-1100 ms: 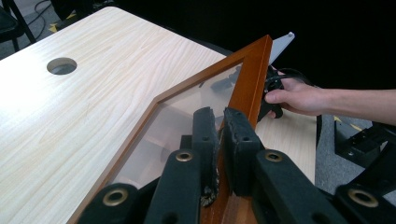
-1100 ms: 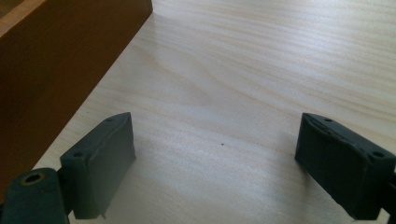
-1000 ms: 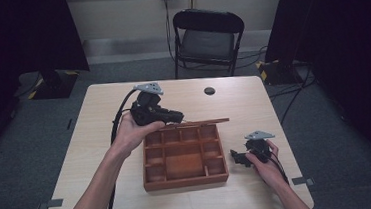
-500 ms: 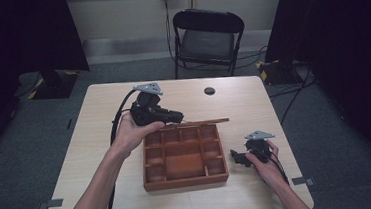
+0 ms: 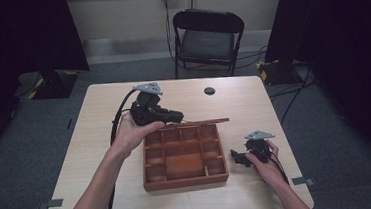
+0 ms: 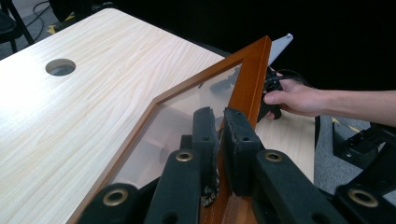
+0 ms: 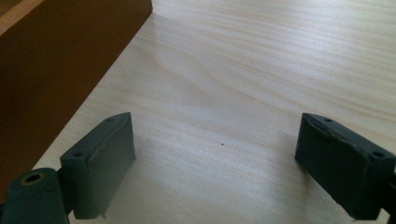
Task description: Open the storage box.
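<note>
The room is dark at both sides, with black curtains, a grey floor and a folding chair [image 5: 207, 37] behind the pale wooden tabletop [image 5: 100, 126], which has a small round cable hole [image 5: 209, 90] near its far edge. In the middle of the tabletop sits the wooden box [image 5: 184, 155], open and divided into small compartments around one larger one; they look empty as far as the high view lets me see. Its lid [image 5: 195, 124], a wooden frame with a clear pane, stands raised along the far edge of the box, almost level in the high view. The left tongs [image 5: 174, 118] are clamped on the wooden rail of this lid; in the left gripper view the two black pads press the frame [image 6: 247, 88] from both sides. The right tongs [image 5: 237, 156] rest low on the tabletop just beside the right wall of the box, with jaws standing wide apart and nothing between them; the right gripper view shows the box wall [image 7: 60, 56] close at its left. I judge that the step in hand is swinging the lid on its hinge. To do it well, the left hand should follow the arc of the hinge and not pull sideways, because the grip is narrow and the rail could slip. The right tongs could press against the box wall, so the box does not slide.
</note>
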{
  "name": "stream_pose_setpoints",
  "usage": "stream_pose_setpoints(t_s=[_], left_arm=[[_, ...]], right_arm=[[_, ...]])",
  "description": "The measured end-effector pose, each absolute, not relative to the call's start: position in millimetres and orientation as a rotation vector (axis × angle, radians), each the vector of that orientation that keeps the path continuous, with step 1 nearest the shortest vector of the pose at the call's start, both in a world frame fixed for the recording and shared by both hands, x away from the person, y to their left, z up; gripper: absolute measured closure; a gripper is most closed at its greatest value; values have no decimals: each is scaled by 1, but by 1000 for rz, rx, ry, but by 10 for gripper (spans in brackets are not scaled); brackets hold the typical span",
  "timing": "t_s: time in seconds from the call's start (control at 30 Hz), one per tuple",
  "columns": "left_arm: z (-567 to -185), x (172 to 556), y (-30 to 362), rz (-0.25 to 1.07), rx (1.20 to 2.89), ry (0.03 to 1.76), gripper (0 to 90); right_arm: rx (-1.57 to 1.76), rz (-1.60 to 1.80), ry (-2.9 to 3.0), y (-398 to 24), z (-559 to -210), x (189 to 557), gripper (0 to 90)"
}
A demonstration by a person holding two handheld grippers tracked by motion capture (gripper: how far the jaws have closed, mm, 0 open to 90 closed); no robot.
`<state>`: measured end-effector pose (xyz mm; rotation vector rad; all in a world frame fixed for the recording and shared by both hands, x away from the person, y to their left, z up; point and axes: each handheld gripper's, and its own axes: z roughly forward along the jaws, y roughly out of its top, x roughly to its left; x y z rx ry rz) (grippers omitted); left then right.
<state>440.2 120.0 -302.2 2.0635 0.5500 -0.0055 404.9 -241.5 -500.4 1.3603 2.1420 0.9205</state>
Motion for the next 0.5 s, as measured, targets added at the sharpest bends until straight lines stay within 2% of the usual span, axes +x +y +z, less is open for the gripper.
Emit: stream_pose_setpoints(t_s=[0.5], left_arm=[[-302,440,120,-5,2063,547,838]], right_arm=[[1359,920,2142,-242,-500,405,108]])
